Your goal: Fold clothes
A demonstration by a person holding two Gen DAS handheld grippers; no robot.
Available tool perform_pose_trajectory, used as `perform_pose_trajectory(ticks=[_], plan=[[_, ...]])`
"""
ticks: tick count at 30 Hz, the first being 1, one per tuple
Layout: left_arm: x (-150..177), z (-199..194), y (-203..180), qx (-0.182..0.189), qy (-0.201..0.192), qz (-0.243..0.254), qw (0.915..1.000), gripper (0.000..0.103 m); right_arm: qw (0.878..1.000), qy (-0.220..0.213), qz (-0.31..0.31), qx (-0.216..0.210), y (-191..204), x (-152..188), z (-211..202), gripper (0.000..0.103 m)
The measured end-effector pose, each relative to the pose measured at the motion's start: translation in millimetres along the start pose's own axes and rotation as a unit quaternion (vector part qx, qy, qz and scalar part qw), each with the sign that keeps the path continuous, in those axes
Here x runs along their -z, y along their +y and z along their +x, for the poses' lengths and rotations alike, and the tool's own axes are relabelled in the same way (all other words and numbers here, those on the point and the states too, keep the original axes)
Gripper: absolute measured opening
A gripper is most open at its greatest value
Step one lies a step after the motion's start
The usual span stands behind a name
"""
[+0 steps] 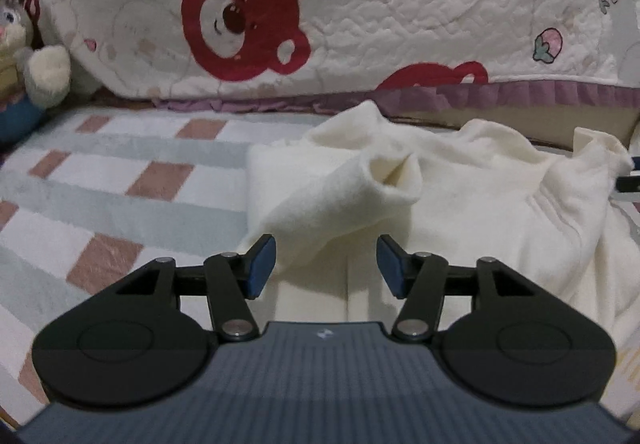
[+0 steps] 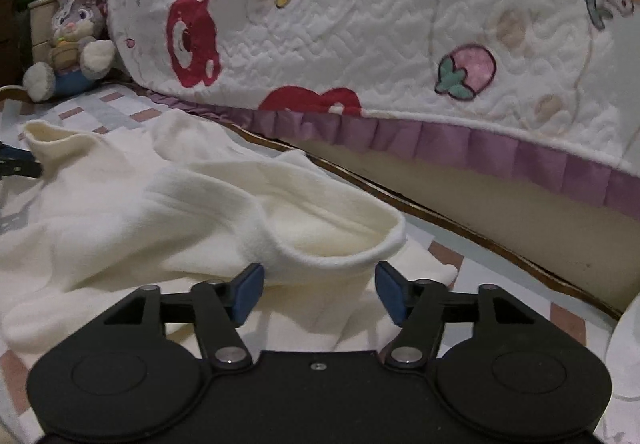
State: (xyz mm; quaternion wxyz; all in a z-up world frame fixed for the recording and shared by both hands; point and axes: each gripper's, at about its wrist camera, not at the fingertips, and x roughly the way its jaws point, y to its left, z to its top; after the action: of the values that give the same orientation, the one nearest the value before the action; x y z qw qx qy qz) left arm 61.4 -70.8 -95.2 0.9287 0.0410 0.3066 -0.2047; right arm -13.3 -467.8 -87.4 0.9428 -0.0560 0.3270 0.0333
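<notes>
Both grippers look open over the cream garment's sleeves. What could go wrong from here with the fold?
1. The sleeve cuff in front of the right gripper stands rolled open; closing there may pinch one layer only, so the sleeve could unroll.
2. The cream garment lies bunched rather than flat, so creases may get folded in.
3. It sits close to the quilt's purple frill; a wide swing could snag that edge.
</notes>
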Motion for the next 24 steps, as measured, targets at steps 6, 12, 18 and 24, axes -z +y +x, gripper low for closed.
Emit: perform_pose_trajectory(ticks=[6,12,18,24], plan=[[-16,17,0,0.038,-0.018,0.090,0.9950,0.072,0.996,0.055,0.045,-0.058,-32,-1,41,0.070],[-28,68,17,0.130,0.065,0.058,0.9877,0.081,0.989,0.065,0.085,-0.099,-46,-4,53,0.071],[-19,74,15,0.157,0.079,-0.003,0.9844,0.029,0.971,0.071,0.185,-0.135,-65,10,63,0.071],[-23,42,-9,0.043,0.035,0.057,0.9968,0.005,0.972,0.087,0.183,-0.122,-55,19,72,0.074]])
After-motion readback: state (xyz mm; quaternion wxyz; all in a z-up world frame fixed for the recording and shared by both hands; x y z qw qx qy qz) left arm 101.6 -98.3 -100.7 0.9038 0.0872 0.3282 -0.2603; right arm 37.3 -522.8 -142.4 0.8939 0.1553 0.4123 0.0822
